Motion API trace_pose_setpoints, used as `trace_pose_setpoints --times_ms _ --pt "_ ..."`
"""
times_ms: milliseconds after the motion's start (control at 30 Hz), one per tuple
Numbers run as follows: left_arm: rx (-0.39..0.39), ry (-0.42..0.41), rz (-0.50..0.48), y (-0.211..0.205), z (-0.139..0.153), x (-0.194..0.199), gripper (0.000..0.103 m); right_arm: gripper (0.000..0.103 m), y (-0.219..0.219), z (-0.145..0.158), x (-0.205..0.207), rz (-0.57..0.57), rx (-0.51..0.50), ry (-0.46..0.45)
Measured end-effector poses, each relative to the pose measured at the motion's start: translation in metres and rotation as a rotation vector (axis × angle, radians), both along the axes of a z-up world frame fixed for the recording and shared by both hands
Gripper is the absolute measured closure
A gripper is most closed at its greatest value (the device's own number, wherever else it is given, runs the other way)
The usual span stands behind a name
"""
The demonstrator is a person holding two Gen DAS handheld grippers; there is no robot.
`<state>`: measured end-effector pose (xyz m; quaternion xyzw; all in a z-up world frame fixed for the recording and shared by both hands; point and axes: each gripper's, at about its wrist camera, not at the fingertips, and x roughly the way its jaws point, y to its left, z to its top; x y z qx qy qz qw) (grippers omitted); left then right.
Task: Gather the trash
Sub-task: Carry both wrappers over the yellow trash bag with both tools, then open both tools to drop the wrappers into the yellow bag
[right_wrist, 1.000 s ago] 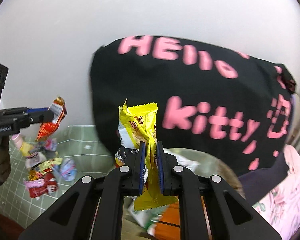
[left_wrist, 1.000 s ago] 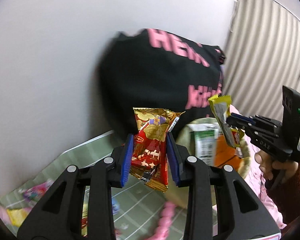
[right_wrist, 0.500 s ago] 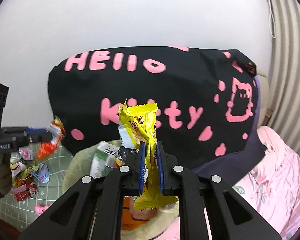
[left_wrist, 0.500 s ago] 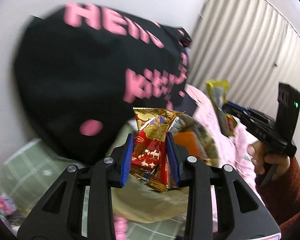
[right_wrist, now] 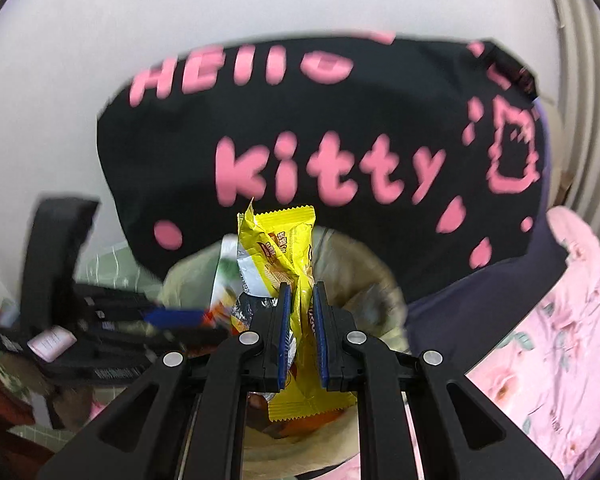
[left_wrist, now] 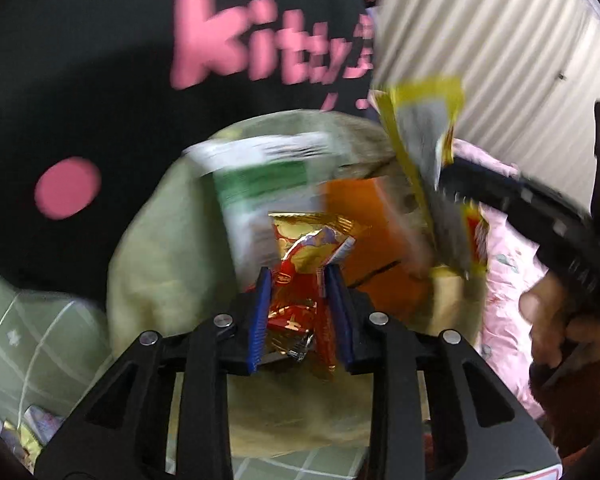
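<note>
My left gripper (left_wrist: 299, 276) holds a crumpled red and gold snack wrapper (left_wrist: 308, 248) between its blue pads, and its jaws are closing tighter on it. It hangs over the mouth of a soft beige bin (left_wrist: 152, 280) that holds a white and green packet (left_wrist: 268, 176) and an orange box (left_wrist: 360, 216). My right gripper (right_wrist: 302, 288) is shut on a yellow wrapper (right_wrist: 284, 240), also above the beige bin (right_wrist: 364, 272). Each gripper shows in the other's view: the right one (left_wrist: 452, 176) with its yellow wrapper (left_wrist: 420, 120), the left one (right_wrist: 204, 320) blurred at the left.
A black cushion with pink lettering (right_wrist: 340, 128) leans on the white wall right behind the bin. Pink floral bedding (right_wrist: 560, 340) lies to the right, a ribbed curtain (left_wrist: 500, 60) beyond it. Green checked cloth (left_wrist: 28, 340) with several loose wrappers (left_wrist: 24, 432) lies to the left.
Both grippers have come down and in over the bin, still carrying their wrappers. The left view has swung from the wall and cushion onto the bin's opening.
</note>
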<state>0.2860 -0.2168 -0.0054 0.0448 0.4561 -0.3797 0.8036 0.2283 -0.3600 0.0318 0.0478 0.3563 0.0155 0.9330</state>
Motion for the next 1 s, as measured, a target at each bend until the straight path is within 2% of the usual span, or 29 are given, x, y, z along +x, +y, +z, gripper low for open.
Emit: trace_pose_setpoints --times_ms 100,200,433,700,833,933,1000 --pt "-0.025 0.027 0.015 0.014 -0.003 0.003 0.077 0.091 0.011 -0.022 0.015 0.008 -0.075 0.070" --pt "-0.030 0.018 0.012 0.019 0.000 0.004 0.077 0.091 0.013 -0.029 0.021 0.006 -0.115 0.103" --pt "-0.051 0.022 -0.007 0.013 0.001 0.009 0.077 0.091 0.016 -0.033 0.019 0.019 -0.129 0.148" --pt "-0.079 0.049 -0.042 -0.002 -0.001 0.011 0.075 0.091 0.002 -0.024 0.003 -0.045 -0.066 0.098" --pt "-0.138 0.061 -0.019 0.009 0.009 0.014 0.068 0.090 -0.002 -0.022 -0.003 -0.048 -0.040 0.077" --pt "-0.177 0.076 -0.004 0.017 0.014 0.016 0.062 0.086 -0.001 -0.020 -0.007 -0.054 -0.050 0.064" --pt "-0.200 0.075 0.006 0.021 0.019 0.016 0.057 0.078 -0.002 -0.018 -0.010 -0.061 -0.054 0.057"
